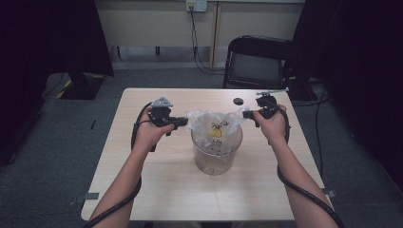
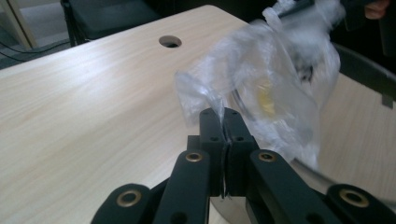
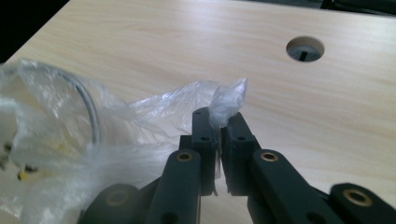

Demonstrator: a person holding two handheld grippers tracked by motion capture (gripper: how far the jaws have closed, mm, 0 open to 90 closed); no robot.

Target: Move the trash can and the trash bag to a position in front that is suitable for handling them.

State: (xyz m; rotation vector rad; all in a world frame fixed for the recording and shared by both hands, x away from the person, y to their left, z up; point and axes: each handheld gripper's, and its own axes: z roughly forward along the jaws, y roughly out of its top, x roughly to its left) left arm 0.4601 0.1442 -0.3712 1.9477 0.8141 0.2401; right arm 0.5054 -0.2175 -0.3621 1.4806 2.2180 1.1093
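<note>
A clear plastic bag with black print and something yellow inside hangs into a round transparent bin at the middle of the table. My left gripper is shut on the bag's left edge, with the film pinched between its jaws. At the opposite side my right gripper is shut on the bag's right corner, a crumpled tuft of plastic bag sticking out above the jaws. The bag is stretched open between the two grippers above the bin's rim.
The light wooden table has a round cable hole near its far edge. A black chair stands behind the table. Cables trail from both grippers along the person's forearms. Dark curtains stand at both sides.
</note>
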